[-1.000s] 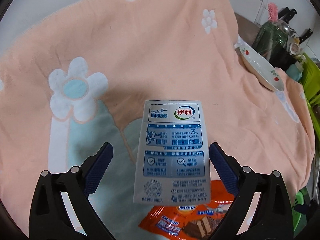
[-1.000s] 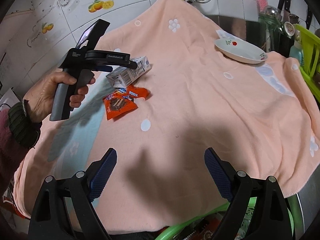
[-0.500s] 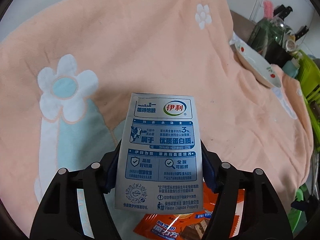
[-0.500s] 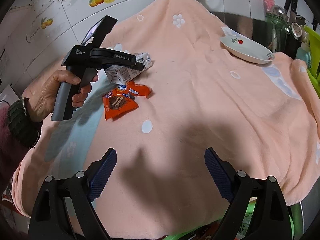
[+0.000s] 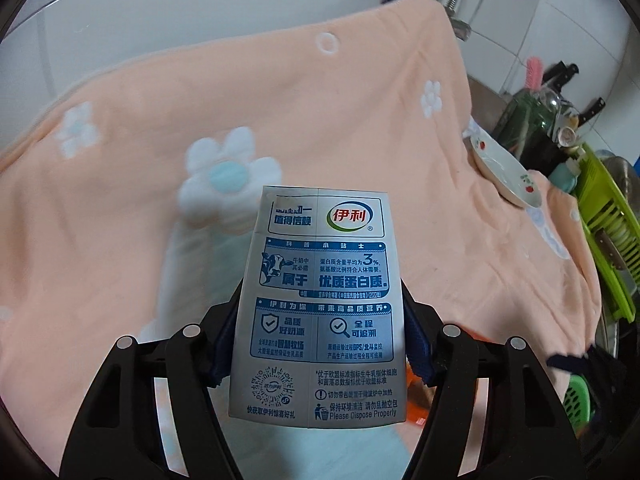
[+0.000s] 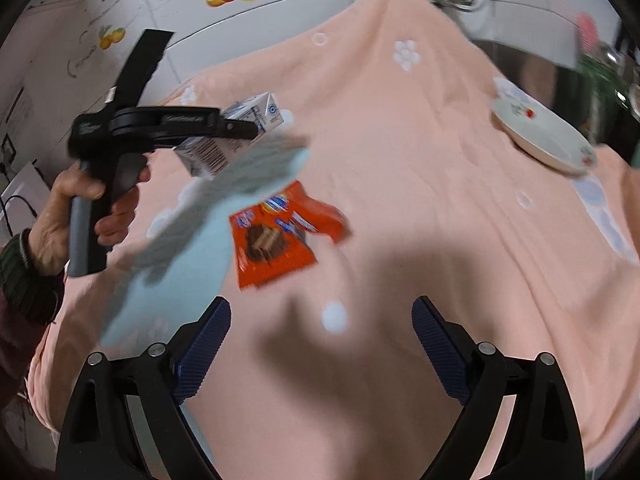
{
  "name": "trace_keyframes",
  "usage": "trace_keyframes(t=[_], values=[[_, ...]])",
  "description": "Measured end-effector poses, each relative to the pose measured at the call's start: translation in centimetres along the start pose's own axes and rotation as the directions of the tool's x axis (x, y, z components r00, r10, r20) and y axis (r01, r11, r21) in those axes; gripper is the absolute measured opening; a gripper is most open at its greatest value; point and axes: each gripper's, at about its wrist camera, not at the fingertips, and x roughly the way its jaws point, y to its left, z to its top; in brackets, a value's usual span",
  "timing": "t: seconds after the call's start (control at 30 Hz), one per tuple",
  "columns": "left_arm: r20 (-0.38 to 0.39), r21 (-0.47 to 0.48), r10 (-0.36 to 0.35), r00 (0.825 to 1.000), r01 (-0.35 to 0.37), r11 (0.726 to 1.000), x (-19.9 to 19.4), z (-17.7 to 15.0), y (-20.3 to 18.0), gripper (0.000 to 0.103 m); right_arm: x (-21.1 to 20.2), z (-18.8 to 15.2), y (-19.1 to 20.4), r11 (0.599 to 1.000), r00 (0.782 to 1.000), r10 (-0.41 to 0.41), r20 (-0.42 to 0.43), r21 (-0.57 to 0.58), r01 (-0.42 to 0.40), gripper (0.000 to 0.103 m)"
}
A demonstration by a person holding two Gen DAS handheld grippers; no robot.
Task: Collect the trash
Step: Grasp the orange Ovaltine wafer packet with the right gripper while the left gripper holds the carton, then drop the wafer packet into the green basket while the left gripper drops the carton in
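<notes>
A: What changed?
B: The left gripper [image 5: 318, 344] has closed on the milk carton [image 5: 320, 304] and lifted it off the table.
A: The right gripper [image 6: 320, 344]?
B: Wide open, empty; the orange wrapper [image 6: 280, 236] awaits.

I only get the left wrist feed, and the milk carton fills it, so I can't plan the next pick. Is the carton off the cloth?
Observer: It looks so. The right wrist view shows the milk carton raised above the towel, clamped in the left hand-held gripper.
Operator: What is the orange sliver behind it?
Observer: An orange snack wrapper, lying on the towel below the carton.
Operator: Is the right side free to take it?
Observer: The right hand-held gripper is open and empty, on the near side of the wrapper.
</notes>
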Motion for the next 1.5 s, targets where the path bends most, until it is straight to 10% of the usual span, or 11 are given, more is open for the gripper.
trace_keyframes(t=[0.93,1.23,1.5], values=[[0.039,-0.083,-0.014,0.999,0.017,0.996,-4.8,-4.0,6.4,0.066,12.6,6.0,4.5,0.966,0.983,-0.032,-0.18,-0.26,-0.016,0.092],[0.028,-0.086,-0.044,0.999,0.046,0.995,-5.1,-5.4,6.0,0.066,11.6,5.7,4.7,0.967,0.983,-0.061,-0.173,-0.255,0.015,0.056],[0.039,-0.076,-0.077,0.996,0.08,0.994,-6.7,-6.8,4.7,0.066,8.8,4.6,5.0,0.982,0.987,-0.042,-0.153,-0.187,0.012,0.049]])
